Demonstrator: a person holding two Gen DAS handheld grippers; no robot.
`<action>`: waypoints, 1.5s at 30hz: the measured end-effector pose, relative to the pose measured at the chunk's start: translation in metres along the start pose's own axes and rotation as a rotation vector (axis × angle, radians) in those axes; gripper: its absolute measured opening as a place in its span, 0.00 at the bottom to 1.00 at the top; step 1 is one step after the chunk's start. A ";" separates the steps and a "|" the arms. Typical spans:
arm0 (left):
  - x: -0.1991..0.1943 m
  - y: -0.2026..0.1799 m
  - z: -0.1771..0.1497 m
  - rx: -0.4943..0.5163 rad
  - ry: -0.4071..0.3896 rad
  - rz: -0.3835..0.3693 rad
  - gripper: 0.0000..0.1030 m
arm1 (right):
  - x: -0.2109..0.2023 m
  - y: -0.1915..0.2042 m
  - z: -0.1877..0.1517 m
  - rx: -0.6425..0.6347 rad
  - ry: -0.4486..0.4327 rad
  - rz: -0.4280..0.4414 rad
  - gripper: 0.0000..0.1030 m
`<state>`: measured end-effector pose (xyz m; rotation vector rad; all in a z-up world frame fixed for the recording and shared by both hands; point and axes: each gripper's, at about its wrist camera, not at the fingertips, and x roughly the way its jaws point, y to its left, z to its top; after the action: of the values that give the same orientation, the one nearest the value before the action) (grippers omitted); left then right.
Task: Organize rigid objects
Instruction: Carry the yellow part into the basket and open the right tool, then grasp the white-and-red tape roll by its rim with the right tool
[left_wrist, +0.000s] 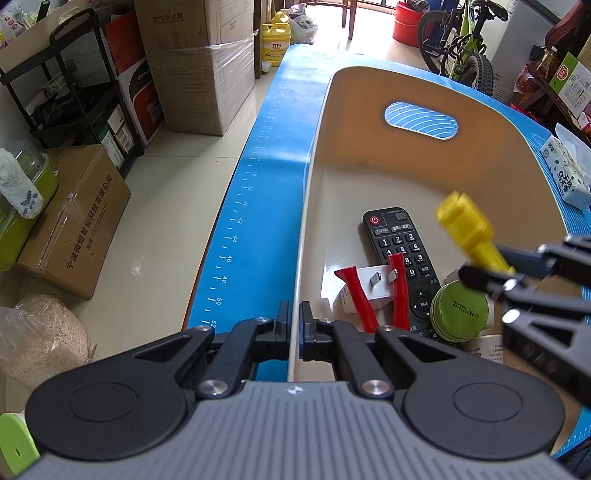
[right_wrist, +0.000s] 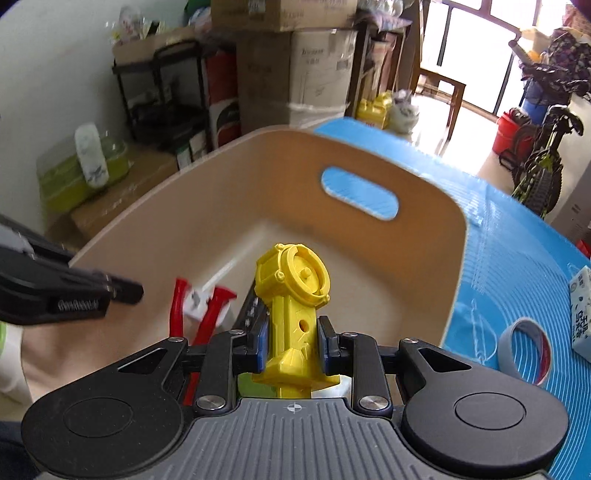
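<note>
Desk (left_wrist: 258, 155): covered by a blue measuring mat, running away from the cameras; it carries the bin and a few loose things.
Bin (left_wrist: 369, 96): large beige tub with a cut-out handle in its far wall, sitting on the mat; its left wall is pinched by the left gripper.
Left gripper (left_wrist: 294, 334): jaws clenched tight on the near part of the bin's left rim, apparently steadying it.
Right gripper (right_wrist: 291, 341): jaws grasping the yellow toy by its shaft, held in the air over the near right part of the bin.
Remote (left_wrist: 402, 258): black, lying flat on the bin floor, long axis running near to far.
Pliers (left_wrist: 369, 299): red handles, lying on the bin floor just left of the remote, over a white charger plug (left_wrist: 373, 286).
Green tin (left_wrist: 460, 312): round, at the near right of the bin floor, touching the remote's near end.
Yellow toy (right_wrist: 295, 291): rigid plastic, round head pointing away from the jaws toward the far wall, long axis along the gripper's line.
Key relation: the toy hangs above the bin's contents, with bare floor lying farther in, beyond the remote; my guess is that the right hand, the only one free to place, should lower it there before letting go.
Tape roll (right_wrist: 524, 347): grey, on the mat right of the bin, not yet sorted.
</note>
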<state>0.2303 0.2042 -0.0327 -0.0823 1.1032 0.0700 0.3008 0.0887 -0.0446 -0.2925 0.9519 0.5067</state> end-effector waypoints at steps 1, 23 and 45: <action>0.000 0.000 0.000 0.001 0.000 0.001 0.05 | 0.004 0.001 -0.001 -0.002 0.027 0.010 0.35; 0.000 0.000 0.001 0.001 0.000 0.001 0.05 | -0.080 -0.093 -0.001 0.204 -0.249 -0.080 0.63; 0.000 0.000 0.001 0.005 0.001 0.009 0.05 | 0.033 -0.240 -0.077 0.598 -0.087 -0.439 0.58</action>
<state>0.2314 0.2043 -0.0316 -0.0730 1.1048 0.0752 0.3901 -0.1399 -0.1103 0.0665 0.8791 -0.1740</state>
